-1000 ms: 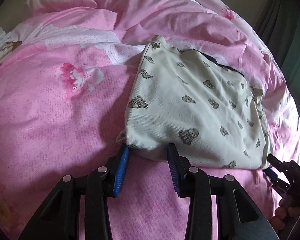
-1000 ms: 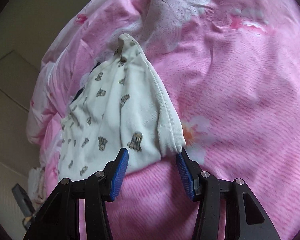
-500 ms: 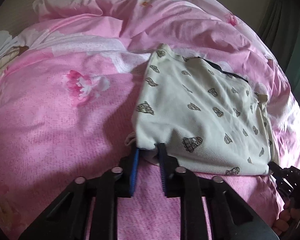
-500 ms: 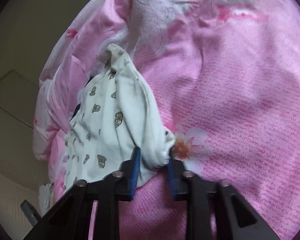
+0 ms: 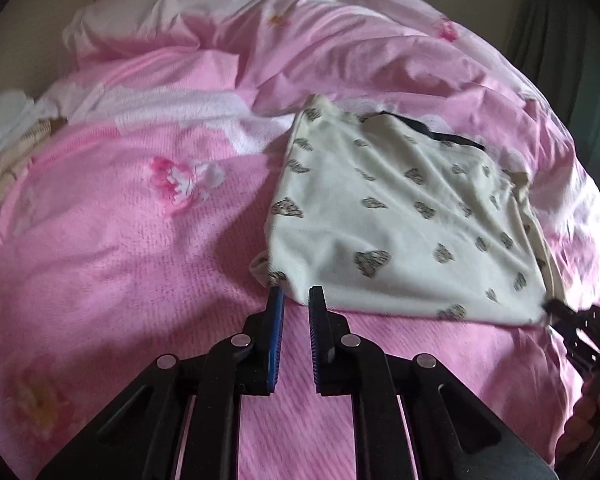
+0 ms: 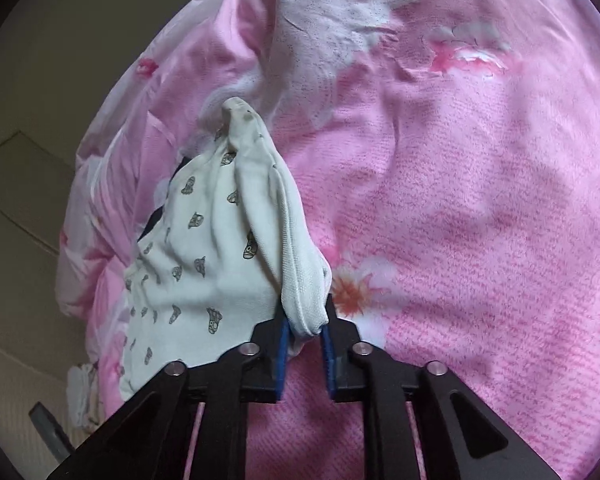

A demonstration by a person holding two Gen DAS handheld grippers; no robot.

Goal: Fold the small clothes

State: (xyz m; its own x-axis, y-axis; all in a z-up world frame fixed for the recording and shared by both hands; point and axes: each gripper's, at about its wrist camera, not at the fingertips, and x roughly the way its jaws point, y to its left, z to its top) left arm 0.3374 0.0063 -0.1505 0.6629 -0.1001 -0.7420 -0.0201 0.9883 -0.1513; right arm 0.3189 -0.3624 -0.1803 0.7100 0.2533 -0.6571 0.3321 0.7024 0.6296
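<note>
Here a small cream garment with a dark print lies on the pink bedspread, right of centre in the left wrist view and left of centre in the right wrist view. The left tool is narrow, its blue pads pinching the garment's near corner at the lower middle of the frame. The right tool grips the other near corner, a bunched ribbed hem, and its jaws are easing open slightly with the cloth still pressed between them; it also shows at the right edge of the left view. I judge this the start of a fold, both near corners taken. Next, both corners should rise together and travel toward the far edge at the top of the garment, kept level so the cloth lands square.
</note>
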